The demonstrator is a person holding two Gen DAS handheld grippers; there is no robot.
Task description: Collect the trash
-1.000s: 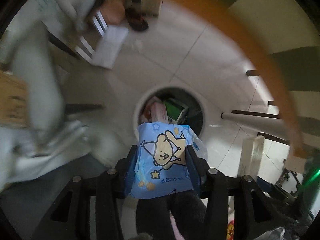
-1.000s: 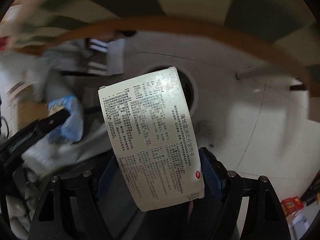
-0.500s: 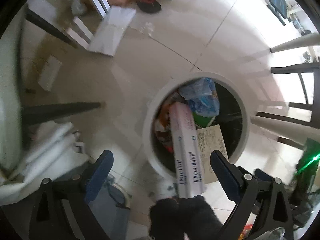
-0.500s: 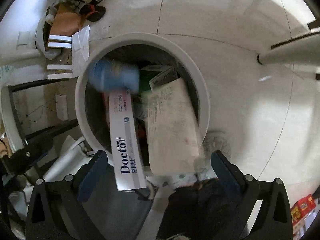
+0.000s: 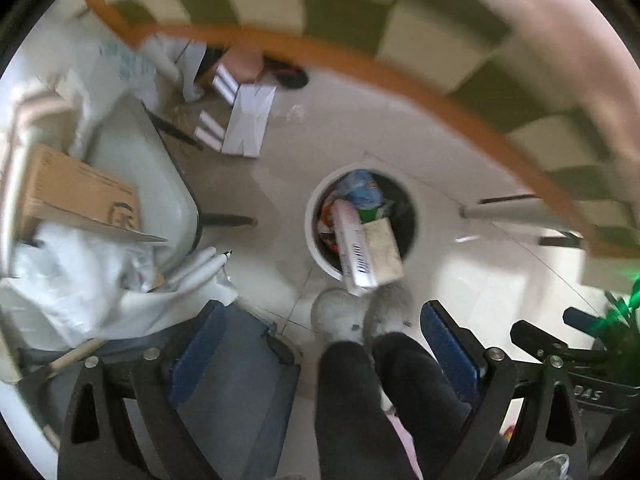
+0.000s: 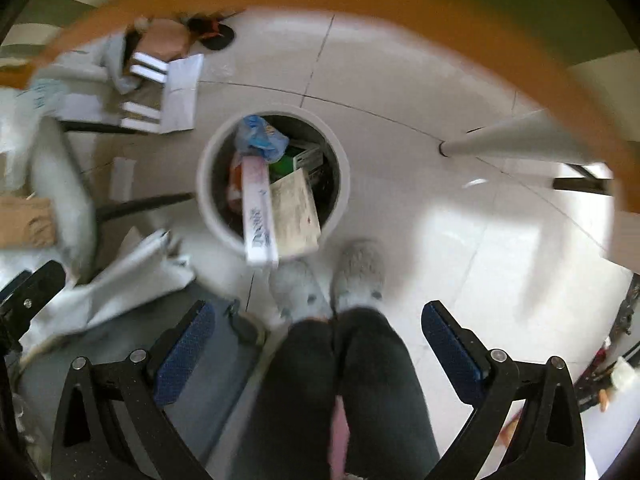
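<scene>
Tongs first: the left gripper (image 5: 320,344) stands with its blue-padded fingers (image 5: 196,344) spread wide and nothing between them, and the right gripper (image 6: 318,340) is spread just the same, equally bare. Between each pair of fingers hang the person's dark trouser legs (image 6: 344,380), ending in pale fuzzy slippers (image 6: 358,272) planted on the tiled floor (image 6: 440,240).

Just beyond the slippers, straight ahead of both tongs, stands the round white trash bin (image 6: 208,196). A long toothpaste box (image 6: 258,216) and a printed paper leaflet (image 6: 296,212) lean side by side against its near rim, their lower ends poking out over the edge toward the slippers. Deeper inside lie a crumpled blue wrapper (image 6: 260,136) at the far side, a green carton (image 6: 298,160) beside it, and some red and orange scraps I cannot make out.

Left of the left tongs sits a heap of white plastic bags (image 5: 80,280) with a cardboard box (image 5: 76,196) on top. Farther off, past the bin, flat white sheets (image 5: 250,120) and a dark slipper (image 5: 290,76) lie on the floor. An orange table edge (image 6: 460,12) arcs over the far side of both views, blurred, with a checked green and cream cloth (image 5: 340,12) above it.
</scene>
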